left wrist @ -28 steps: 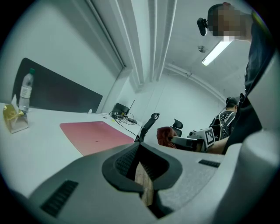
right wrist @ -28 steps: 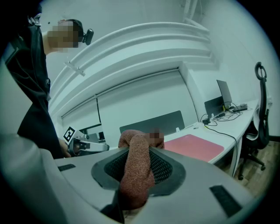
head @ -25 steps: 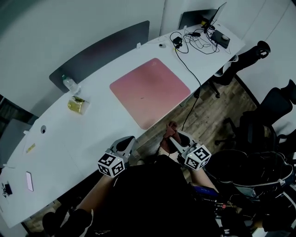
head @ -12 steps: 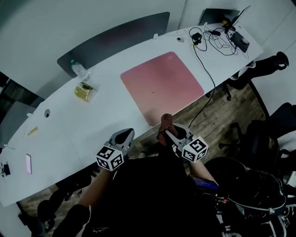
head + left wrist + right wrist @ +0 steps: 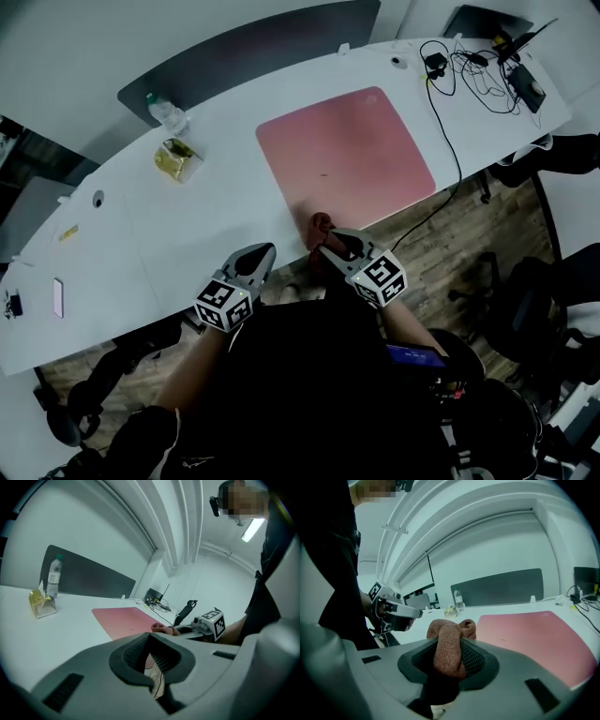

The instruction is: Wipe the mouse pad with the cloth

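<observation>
The pink mouse pad (image 5: pixel 345 150) lies on the white table (image 5: pixel 187 225), right of centre; it also shows as mouse pad (image 5: pixel 123 620) and mouse pad (image 5: pixel 534 632). My right gripper (image 5: pixel 325 246) hovers at the table's near edge, just short of the pad's near corner, shut on a bunched reddish-brown cloth (image 5: pixel 321 225). The cloth (image 5: pixel 449 646) bulges up between the jaws. My left gripper (image 5: pixel 261 255) is at the near edge, left of the right one, its jaws closed together with nothing between them (image 5: pixel 149 639).
A water bottle (image 5: pixel 166 112) and a yellow packet (image 5: pixel 176 159) stand at the table's far left. Cables and a charger (image 5: pixel 473 66) lie at the far right. A phone (image 5: pixel 58 296) rests at the left end. Office chairs (image 5: pixel 562 281) stand to the right.
The right gripper with the cloth has moved forward to the table's near edge, closer to the pad's near corner. The head view has shifted, so the table sits lower and more to the left.
</observation>
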Demonstrator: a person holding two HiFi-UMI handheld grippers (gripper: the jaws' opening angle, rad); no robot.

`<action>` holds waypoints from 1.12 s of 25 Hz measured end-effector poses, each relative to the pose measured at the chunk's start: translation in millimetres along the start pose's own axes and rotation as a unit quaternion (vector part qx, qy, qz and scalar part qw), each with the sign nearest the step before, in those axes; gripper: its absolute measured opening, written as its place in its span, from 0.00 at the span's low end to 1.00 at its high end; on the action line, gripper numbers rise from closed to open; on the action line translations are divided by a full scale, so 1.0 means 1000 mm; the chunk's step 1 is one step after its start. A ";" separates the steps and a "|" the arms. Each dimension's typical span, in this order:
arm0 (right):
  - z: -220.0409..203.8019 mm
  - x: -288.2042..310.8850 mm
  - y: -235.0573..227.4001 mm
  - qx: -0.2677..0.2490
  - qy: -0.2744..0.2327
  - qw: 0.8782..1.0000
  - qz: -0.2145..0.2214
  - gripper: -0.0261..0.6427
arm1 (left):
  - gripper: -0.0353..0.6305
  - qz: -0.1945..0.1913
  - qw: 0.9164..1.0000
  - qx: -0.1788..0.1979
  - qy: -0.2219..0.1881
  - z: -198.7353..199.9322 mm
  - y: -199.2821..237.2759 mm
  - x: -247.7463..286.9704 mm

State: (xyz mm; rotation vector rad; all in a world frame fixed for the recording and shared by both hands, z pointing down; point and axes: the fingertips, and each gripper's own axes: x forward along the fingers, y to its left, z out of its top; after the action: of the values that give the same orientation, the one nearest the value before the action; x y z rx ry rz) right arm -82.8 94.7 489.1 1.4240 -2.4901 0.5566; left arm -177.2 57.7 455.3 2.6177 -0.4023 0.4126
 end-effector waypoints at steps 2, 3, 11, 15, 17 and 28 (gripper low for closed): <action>-0.004 0.012 -0.004 -0.015 0.018 1.000 0.015 0.23 | 0.06 0.009 1.000 -0.003 0.004 0.000 0.005 0.006; -0.005 0.017 -0.005 -0.023 0.026 0.999 0.023 0.23 | 0.07 0.013 1.000 -0.007 0.005 0.000 0.006 0.009; -0.023 0.039 -0.011 -0.055 0.088 0.993 0.064 0.23 | 0.06 0.039 0.999 -0.031 0.010 -0.006 0.007 0.025; -0.037 0.051 -0.012 -0.087 0.131 0.985 0.075 0.24 | 0.06 0.058 0.997 -0.043 0.011 -0.013 0.006 0.025; -0.047 0.055 -0.014 -0.107 0.156 0.979 0.075 0.24 | 0.07 0.067 0.996 -0.049 0.011 -0.015 0.004 0.025; -0.080 0.066 -0.015 -0.200 0.223 0.948 0.106 0.24 | 0.06 0.100 0.993 -0.061 0.021 -0.012 0.009 0.034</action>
State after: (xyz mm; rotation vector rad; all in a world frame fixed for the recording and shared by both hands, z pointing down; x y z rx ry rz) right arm -103.0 70.7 588.8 0.7846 -2.2276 0.3321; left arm -152.5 48.3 480.9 2.4541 -0.6576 0.4906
